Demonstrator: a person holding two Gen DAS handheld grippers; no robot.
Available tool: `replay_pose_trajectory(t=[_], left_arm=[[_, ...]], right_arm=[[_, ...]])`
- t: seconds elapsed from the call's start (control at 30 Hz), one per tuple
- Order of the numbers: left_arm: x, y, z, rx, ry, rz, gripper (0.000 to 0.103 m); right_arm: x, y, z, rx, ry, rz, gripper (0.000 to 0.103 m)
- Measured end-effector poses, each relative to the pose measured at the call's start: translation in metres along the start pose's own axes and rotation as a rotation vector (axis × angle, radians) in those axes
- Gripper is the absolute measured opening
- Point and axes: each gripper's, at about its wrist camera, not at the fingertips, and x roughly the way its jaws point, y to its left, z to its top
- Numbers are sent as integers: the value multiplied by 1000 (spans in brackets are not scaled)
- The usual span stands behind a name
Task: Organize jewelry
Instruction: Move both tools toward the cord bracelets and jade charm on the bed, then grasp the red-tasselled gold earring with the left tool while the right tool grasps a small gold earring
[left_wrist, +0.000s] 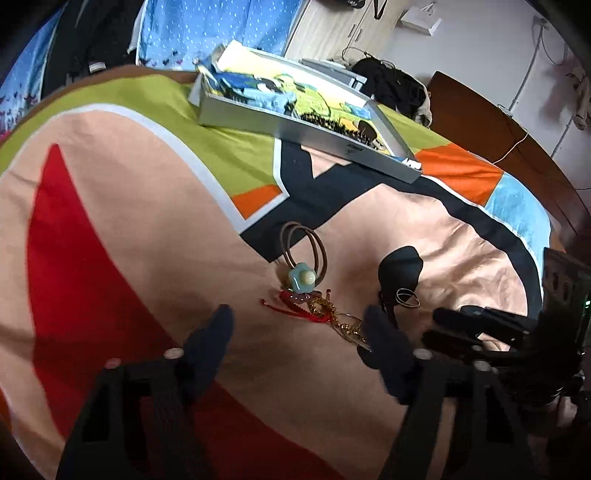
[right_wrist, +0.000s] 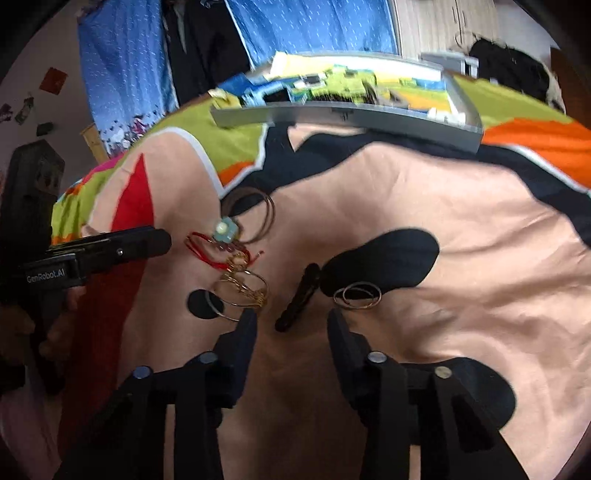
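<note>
Jewelry (right_wrist: 236, 273) lies between spread grippers (left (left_wrist: 297, 325), right (right_wrist: 291, 325)).

Patterned bedspread (right_wrist: 424, 206) carries grey tray (right_wrist: 369, 120), hair ties (left_wrist: 303, 254), bracelets (right_wrist: 240, 284), perhaps a clip (right_wrist: 299, 299).

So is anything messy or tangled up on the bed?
Yes. The red string bracelet, gold chain and brown hair tie lie heaped together on the blanket, overlapping instead of sitting in the gray tray.

Left hand-held gripper (left_wrist: 299, 321) and right hand-held gripper (right_wrist: 291, 319) both hover with jaws spread wide, gripping nothing.
</note>
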Motion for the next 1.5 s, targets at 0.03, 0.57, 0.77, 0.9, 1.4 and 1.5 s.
replay_pose_trajectory(t=[0.03,0.57,0.77,0.9,1.4,1.5], left_arm=[[4,1,1,-7,7,-9,54],[37,15,6,-57,106,33,13],[26,10,3,-41,85,48,2],[15,8,-3,-73,92,42,1],[-62,-30,-48,-62,76,64,1],[-78,-33,-56,-91,55,71,1]], right_arm=[[5,-2,0,15,17,1,35],[46,-15,8,118,65,-17,25],[40,-26,3,163,40,16,7],[30,-27,1,165,23,36,7],[-21,-6,-10,142,-42,72,7],[-31,2,-13,131,-56,84,7]])
